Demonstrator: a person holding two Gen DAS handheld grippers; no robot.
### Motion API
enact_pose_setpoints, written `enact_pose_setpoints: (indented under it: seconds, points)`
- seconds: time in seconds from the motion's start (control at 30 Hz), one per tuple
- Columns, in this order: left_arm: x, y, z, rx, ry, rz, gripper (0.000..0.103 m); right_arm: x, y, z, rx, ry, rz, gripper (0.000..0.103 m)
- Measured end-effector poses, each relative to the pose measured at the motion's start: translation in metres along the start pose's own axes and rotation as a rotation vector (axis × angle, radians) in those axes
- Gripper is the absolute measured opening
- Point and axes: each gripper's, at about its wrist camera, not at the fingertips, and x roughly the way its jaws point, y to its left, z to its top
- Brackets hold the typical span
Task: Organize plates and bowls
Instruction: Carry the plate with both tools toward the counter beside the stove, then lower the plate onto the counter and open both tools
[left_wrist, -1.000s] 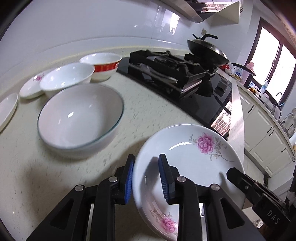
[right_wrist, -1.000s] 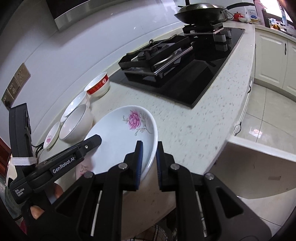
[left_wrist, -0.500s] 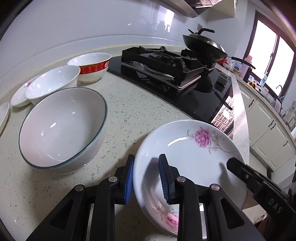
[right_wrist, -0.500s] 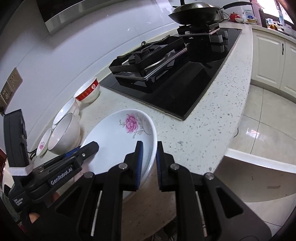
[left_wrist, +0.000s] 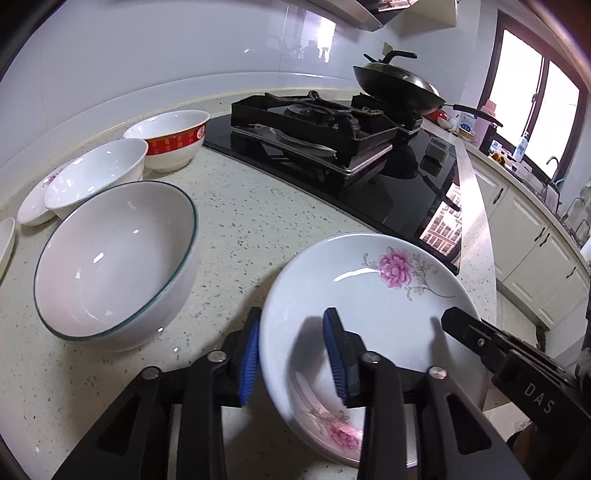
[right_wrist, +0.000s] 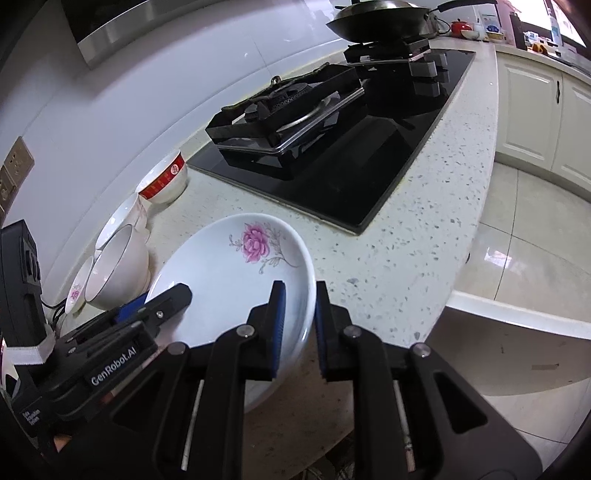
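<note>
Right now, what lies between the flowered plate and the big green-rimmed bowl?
Nothing but bare speckled countertop separates the flowered plate from the green-rimmed bowl. The left wrist view shows this stretch plainly.

Bright window (left_wrist: 532, 96) light far right of the hand-held gripper (left_wrist: 291, 354) washes out white, edges bend and darken, shiny desk (left_wrist: 236, 221) glares.

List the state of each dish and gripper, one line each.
White flowered ceramic plate: empty, rim between both grippers.
Left gripper: jaws opening, straddling plate rim.
Right gripper: shut on plate rim.
Large green-rimmed white bowl: upright, empty.
Red-banded white bowl: upright, empty.
</note>
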Motion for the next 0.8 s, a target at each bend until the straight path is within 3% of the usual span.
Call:
enact_pose_setpoints:
  seconds: [0.17, 0.43, 0.63, 0.8]
  points:
    - [-0.005, 0.003, -0.001, -0.012, -0.024, 0.009, 0.054, -0.007, 0.003, 0.0, -0.003, -0.038, -0.011, 0.033]
    - [-0.021, -0.004, -0.006, 0.038, -0.09, 0.038, 0.055, -0.031, 0.003, 0.002, 0.006, -0.102, -0.026, 0.038]
    - [-0.051, -0.016, -0.014, 0.105, -0.142, 0.138, 0.057, -0.058, 0.008, 0.005, 0.002, -0.164, -0.016, 0.039]
    - [-0.109, 0.006, -0.028, 0.131, -0.275, 0.218, 0.062, -0.072, 0.038, 0.0, -0.04, -0.189, 0.071, 0.041]
